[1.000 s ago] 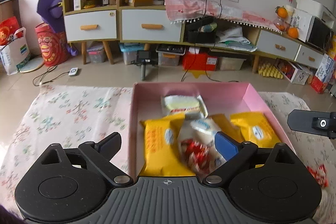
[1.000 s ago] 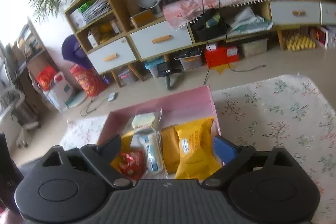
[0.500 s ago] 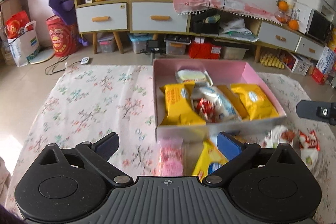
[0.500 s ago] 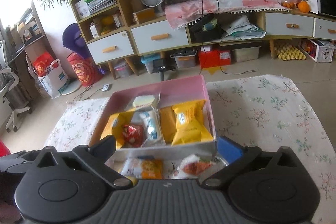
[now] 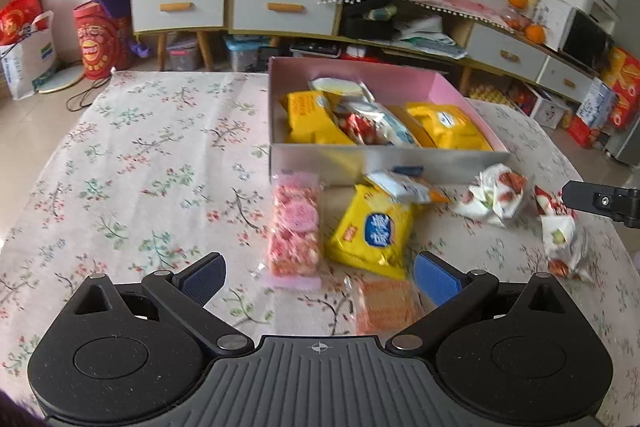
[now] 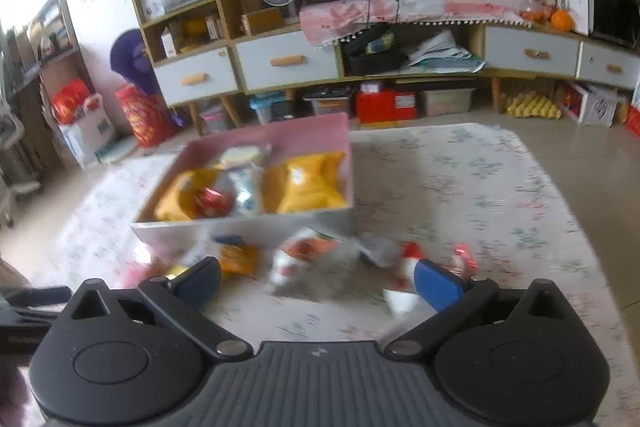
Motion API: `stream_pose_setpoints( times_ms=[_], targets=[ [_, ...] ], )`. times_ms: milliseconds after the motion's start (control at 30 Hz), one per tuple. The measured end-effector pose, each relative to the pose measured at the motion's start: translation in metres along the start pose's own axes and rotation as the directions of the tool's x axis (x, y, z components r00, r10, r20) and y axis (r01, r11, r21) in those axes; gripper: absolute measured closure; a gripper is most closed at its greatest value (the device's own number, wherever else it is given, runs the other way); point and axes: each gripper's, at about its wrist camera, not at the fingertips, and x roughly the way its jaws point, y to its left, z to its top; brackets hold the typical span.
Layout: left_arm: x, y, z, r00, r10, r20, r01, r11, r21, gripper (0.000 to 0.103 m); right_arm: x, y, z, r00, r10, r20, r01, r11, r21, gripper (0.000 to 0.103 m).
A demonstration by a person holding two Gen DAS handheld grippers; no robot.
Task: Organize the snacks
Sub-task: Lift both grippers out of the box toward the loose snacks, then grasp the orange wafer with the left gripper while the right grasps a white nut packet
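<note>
Right now the left gripper [image 5: 318,273] is hovering over the flowered tablecloth [image 5: 152,155] with its blue-padded fingers [image 5: 202,275] standing wide apart and nothing pinched between them. Below and ahead of it, several loose snacks are lying on the cloth in front of the pink box [image 5: 380,83]: a pink packet [image 5: 295,227] is lying lengthwise just beside a yellow packet with a blue label [image 5: 372,229], and an orange packet [image 5: 386,305] is sitting nearest the gripper, close to its right-hand finger. A small blue-and-white packet [image 5: 404,185] is resting against the box's near wall and overlapping the top of the yellow one. Farther right, two white wrappers with red print [image 5: 498,197] are lying apart from the rest, near the tip of the other gripper poking in at the frame's edge. The box is holding more snacks: yellow bags [image 5: 310,121] at both sides, a red-and-white packet [image 5: 362,125] in the middle and a pale packet [image 5: 338,87] toward the far wall. The right gripper [image 6: 316,281] is likewise spreading its fingers [image 6: 436,285] fully, gripping nothing, and pointing down toward the same loose pile, which is appearing badly blurred in that view; an orange packet [image 6: 238,257] and a red-and-white wrapper [image 6: 302,253] are just about recognisable in front of the box [image 6: 248,227]. Beyond the table, a low cabinet with drawers [image 5: 280,5] is running along the wall.
</note>
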Motion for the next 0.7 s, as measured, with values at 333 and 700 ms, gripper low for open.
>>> stream_pose_setpoints(
  times_ms=[333, 700],
  targets=[
    [0.014, -0.015, -0.029, 1.000, -0.018, -0.011, 0.018, 0.999, 0.031, 0.002, 0.000, -0.025, -0.044, 0.995, -0.090, -0.038, 0.084, 0.987, -0.140, 0.013],
    [0.025, -0.039, -0.051, 1.000, -0.003, 0.001, 0.003, 0.989, 0.147, 0.000, 0.014, -0.039, -0.066, 0.988, -0.088, -0.125, 0.078, 0.994, -0.081, 0.013]
  ],
)
